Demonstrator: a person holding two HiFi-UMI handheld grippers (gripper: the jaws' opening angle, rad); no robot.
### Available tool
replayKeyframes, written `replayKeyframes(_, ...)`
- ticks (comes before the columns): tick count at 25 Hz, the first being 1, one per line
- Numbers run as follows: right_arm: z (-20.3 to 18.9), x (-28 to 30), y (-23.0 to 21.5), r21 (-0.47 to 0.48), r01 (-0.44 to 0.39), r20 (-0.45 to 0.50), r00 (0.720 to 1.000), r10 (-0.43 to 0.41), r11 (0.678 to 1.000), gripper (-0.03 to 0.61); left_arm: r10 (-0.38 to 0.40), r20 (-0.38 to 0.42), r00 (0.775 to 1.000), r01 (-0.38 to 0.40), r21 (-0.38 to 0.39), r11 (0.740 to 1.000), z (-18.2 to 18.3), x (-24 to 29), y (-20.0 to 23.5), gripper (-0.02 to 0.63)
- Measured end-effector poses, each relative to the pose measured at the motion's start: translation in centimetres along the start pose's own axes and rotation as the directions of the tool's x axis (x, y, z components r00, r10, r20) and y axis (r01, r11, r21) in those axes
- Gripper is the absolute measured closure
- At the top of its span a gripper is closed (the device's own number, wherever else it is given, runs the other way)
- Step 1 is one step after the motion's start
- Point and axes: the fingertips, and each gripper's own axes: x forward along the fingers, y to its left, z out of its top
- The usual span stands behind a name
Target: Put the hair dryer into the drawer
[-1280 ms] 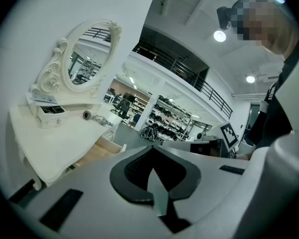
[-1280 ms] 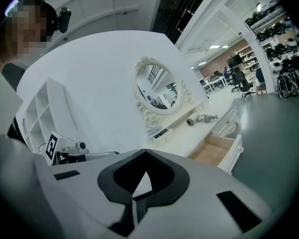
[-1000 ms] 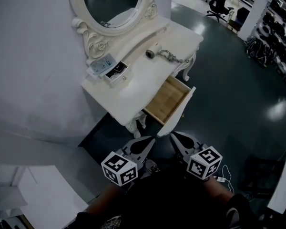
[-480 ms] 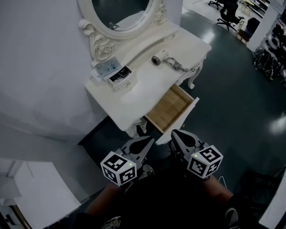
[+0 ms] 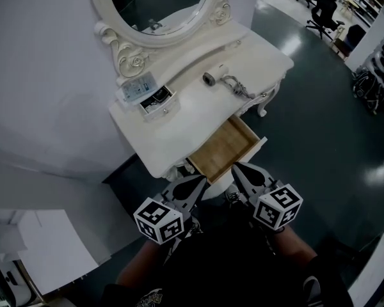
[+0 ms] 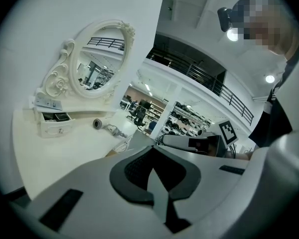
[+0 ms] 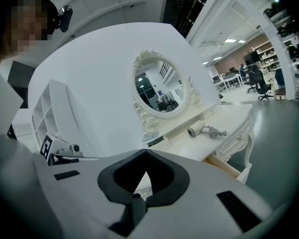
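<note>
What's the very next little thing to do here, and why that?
Probably reach the right gripper forward toward the hair dryer and open its jaws. The hair dryer lies untouched on the tabletop and the drawer stands open. Both the right gripper and the left gripper are shut, empty and well short of the hair dryer.

There are two grippers, the left gripper [image 5: 201,183] and the right gripper [image 5: 239,171]. Ahead of them are one hair dryer [image 5: 213,78], one drawer [image 5: 225,147], one mirror [image 5: 160,2] and one small box [image 5: 157,101].

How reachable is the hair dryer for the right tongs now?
Probably not yet: the shut right tongs sit at the front of the open drawer, well short of the hair dryer, though nothing blocks the way.
</note>
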Motion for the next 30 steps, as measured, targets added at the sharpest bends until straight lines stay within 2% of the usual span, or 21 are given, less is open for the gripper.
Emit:
replayKeyframes(12,3.6,1.7,-7.7,-0.008,0.001,0.007,1.000,-0.001,1.000,0.549,0.029,-0.026,0.999,-0.029,0.009,1.000,1.3,7.3,1.1,0.609)
replayKeyframes(30,6.9,6.7,-17.7,-0.048,-0.041,-0.089,0.995,0.036,0.998,0.549,0.126,-0.003,0.992,-0.126,-0.059,0.990,2.3,16.9,5.6,0.611)
